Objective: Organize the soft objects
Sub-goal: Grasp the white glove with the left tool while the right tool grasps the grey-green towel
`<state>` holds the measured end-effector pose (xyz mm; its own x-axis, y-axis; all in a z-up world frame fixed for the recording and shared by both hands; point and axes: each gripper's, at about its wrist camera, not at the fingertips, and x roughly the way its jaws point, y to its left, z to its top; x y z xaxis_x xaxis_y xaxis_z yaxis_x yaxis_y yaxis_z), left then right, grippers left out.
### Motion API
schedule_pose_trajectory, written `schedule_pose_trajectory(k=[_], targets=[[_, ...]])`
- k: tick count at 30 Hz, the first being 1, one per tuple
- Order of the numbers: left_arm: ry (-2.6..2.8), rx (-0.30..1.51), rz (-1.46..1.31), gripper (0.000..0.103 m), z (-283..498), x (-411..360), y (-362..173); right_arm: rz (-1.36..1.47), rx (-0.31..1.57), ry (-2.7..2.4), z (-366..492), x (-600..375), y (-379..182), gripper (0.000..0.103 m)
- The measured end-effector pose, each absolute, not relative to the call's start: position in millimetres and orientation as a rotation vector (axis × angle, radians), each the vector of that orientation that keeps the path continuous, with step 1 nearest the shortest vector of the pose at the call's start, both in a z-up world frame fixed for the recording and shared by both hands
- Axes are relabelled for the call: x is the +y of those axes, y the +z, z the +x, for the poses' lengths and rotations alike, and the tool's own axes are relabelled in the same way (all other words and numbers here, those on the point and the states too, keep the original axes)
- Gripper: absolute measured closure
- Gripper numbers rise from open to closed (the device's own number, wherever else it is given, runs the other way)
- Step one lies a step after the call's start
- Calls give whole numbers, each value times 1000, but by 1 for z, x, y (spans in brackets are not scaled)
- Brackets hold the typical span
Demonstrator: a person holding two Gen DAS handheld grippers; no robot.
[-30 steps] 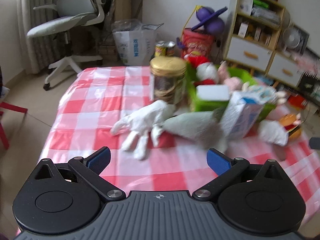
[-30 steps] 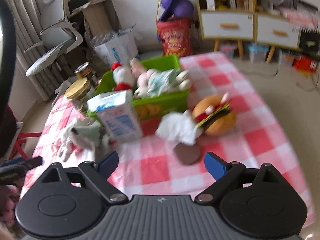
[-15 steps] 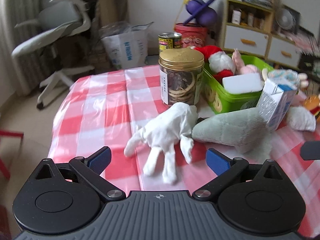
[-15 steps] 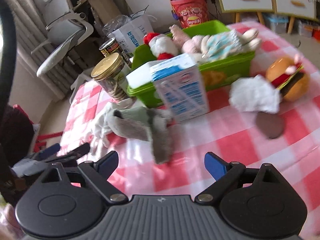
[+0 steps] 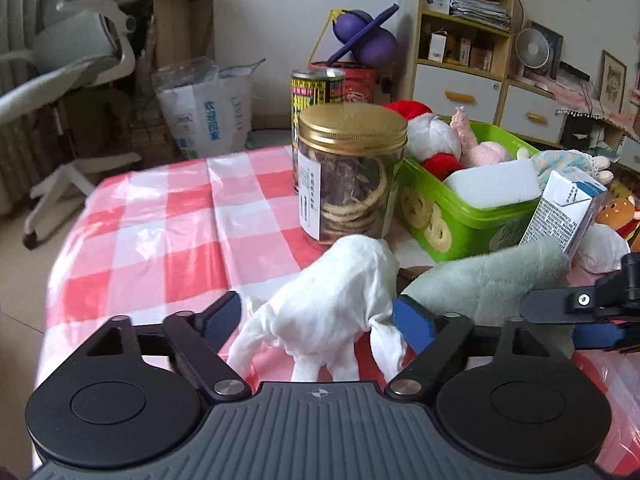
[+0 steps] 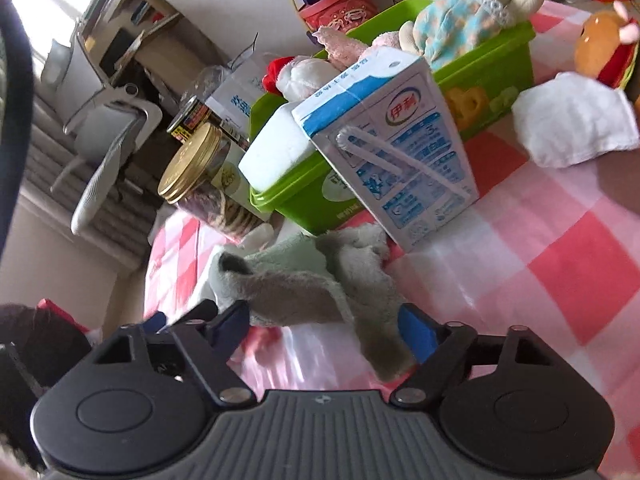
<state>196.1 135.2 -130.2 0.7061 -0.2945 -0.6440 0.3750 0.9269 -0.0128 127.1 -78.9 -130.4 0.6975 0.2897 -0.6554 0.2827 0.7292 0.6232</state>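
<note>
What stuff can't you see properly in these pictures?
- White glove, left wrist view: its fingertips are hidden behind the gripper body.
- Tall can, left wrist view: the gold-lidded jar covers its lower half.
- Burger toy, right wrist view: cut off by the right edge.

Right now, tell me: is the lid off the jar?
No. The gold lid sits closed on top of the jar, which stands upright beside the green bin.
</note>
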Motion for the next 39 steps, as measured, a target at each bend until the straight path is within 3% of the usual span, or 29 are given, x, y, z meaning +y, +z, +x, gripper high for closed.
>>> schedule_pose_trajectory(k=[2,5,7,13,25,35,39], targets=[[-384,709,115,36,199,136,-134,793,810,4,130,-76,-134,58],[-388,723,96,55,200,136,-137,810,796,19,131,-74,-137,81],[-384,744,74,74,199,137,-138,830,785,20,131,-77,-136,102],[-308,825,19,87,189,134,-132,830,814,52,129,-95,-128,103],[-376,992,-81,90,129,94,-119,620,918,56,86,-153,-97,103],[-478,1005,-68,89,81,31,-110,571,953,-89,59,-220,-91,103],[-471,964,-43,78,74,20,-112,618,941,-67,53,-239,-88,103]])
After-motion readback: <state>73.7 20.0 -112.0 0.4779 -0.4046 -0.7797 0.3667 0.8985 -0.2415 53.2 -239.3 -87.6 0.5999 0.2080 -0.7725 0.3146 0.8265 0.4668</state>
